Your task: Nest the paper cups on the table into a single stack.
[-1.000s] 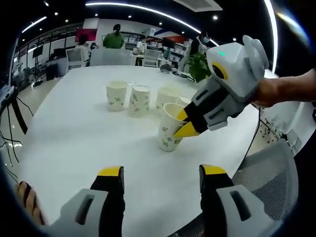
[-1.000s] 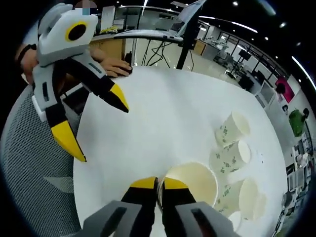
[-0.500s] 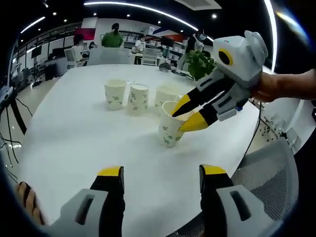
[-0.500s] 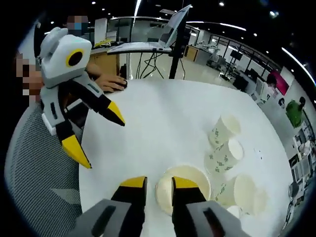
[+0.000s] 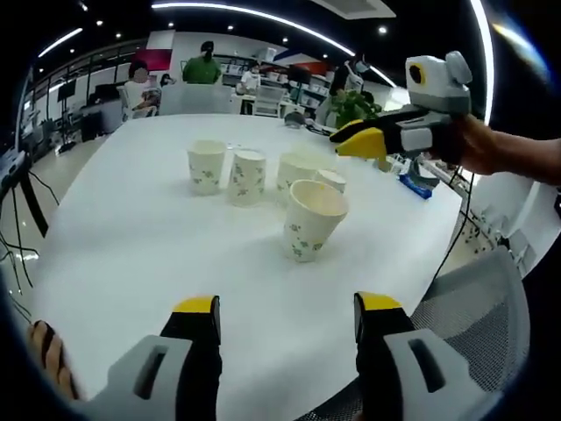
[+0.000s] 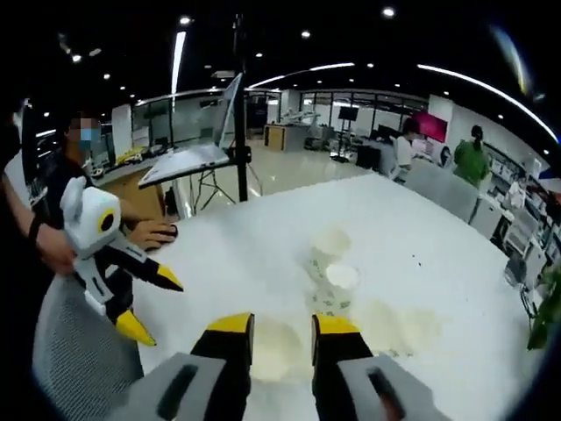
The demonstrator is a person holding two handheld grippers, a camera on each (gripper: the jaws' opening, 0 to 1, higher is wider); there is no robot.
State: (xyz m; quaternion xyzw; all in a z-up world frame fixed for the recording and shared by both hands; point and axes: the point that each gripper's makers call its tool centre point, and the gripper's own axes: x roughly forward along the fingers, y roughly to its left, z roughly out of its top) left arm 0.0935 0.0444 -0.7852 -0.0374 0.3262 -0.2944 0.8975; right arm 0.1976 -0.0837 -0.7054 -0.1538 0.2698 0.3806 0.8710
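Cups are not stacked yet: you're between picks, with nothing held. The near cup (image 5: 311,219) stands upright but tilted on the counter (image 5: 131,228), white paper with a green leaf print, mouth open and empty. Behind it, from 10 to 12 o'clock, sit the rest: far-left cup (image 5: 207,166), second cup (image 5: 248,176), a wider third cup (image 5: 296,169), and a small one (image 5: 330,180) tucked just beside it. All are apart from each other, none nested as far as shows.

Your right gripper (image 5: 359,140) hangs above the counter at 1 o'clock of the near cup, well clear of it, fingers close together and empty. Your left gripper (image 5: 285,307) waits at 6 o'clock, fingers spread wide, gripping nothing.

In the right gripper view the cups (image 6: 331,263) blur into the white top, so don't judge alignment from there; the left gripper (image 6: 149,303) shows at 9 o'clock, fingers apart.

Next move, likely: pinch one cup by the rim, lift it and drop it straight into a neighbour. Thin paper walls will crush under a hard squeeze, and the tilted cup may tip.
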